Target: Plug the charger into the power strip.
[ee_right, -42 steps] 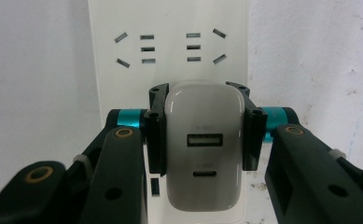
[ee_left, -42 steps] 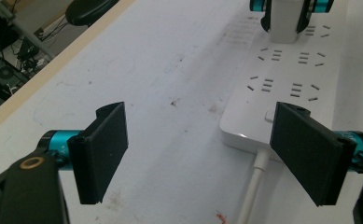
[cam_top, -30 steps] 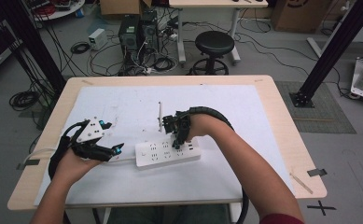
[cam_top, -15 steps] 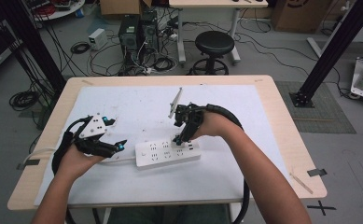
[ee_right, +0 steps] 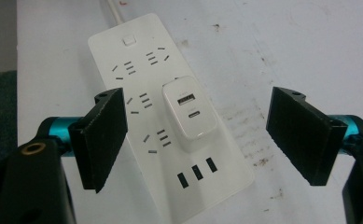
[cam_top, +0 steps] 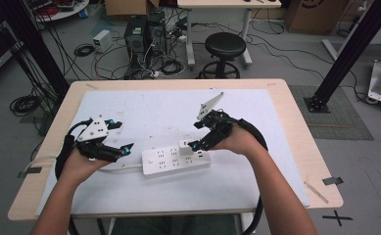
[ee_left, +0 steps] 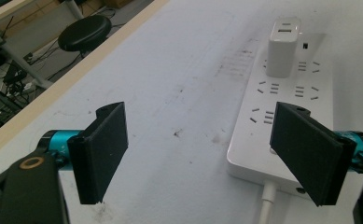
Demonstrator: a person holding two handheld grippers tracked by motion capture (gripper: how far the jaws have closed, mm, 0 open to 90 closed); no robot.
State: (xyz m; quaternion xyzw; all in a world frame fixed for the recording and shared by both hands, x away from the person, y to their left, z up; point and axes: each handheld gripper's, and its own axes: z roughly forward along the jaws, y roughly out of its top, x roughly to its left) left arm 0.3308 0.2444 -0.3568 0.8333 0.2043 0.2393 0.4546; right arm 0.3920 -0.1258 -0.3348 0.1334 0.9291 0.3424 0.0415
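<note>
Now both jaws are spread: right gripper [ee_right: 195, 140] is held over the charger [ee_right: 190, 114], left gripper [ee_left: 212, 149] at the power strip's [cam_top: 176, 161] nine o'clock.

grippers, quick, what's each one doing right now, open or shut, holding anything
Left gripper: open, holding nothing, at the cord end of the power strip.
Right gripper: open, holding nothing, jaws either side of the white USB charger plugged into the strip.

tool [ee_left: 200, 154] jaws apart, power strip [ee_left: 286, 112], white charger [ee_left: 282, 49]
</note>
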